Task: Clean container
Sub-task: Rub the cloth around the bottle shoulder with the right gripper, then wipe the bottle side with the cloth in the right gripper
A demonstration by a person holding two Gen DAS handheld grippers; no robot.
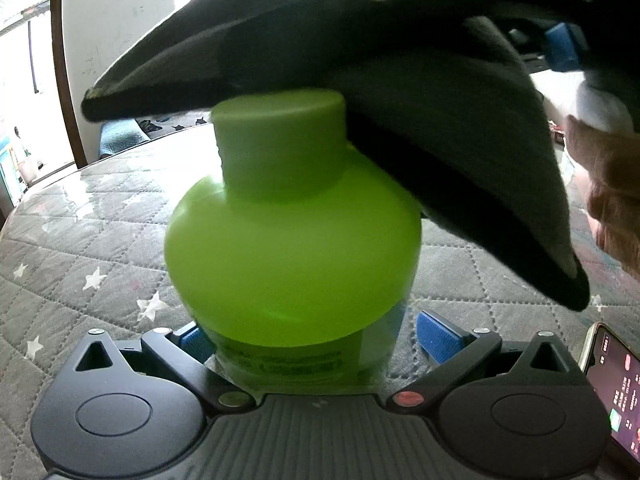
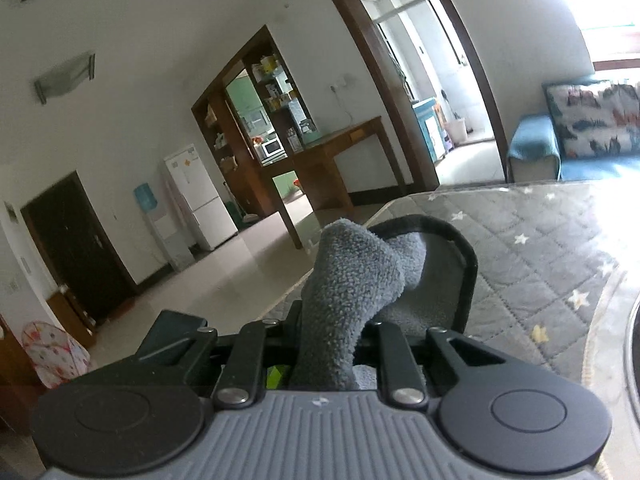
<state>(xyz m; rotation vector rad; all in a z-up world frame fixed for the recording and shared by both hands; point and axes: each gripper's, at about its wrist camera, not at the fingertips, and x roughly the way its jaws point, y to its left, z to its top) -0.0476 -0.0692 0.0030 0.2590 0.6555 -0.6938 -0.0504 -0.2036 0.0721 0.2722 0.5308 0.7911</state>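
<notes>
Quilted star-print table cover lies under everything. Left gripper pinches the green container upright at its lower body; right gripper clamps a grey cloth, draped against the cap. Wiping looks underway; how much remains I can't judge.

couldn't see the container base, my left gripper covered it | cloth hid my right fingertips | phone cut off by the edge, text unreadable
</notes>
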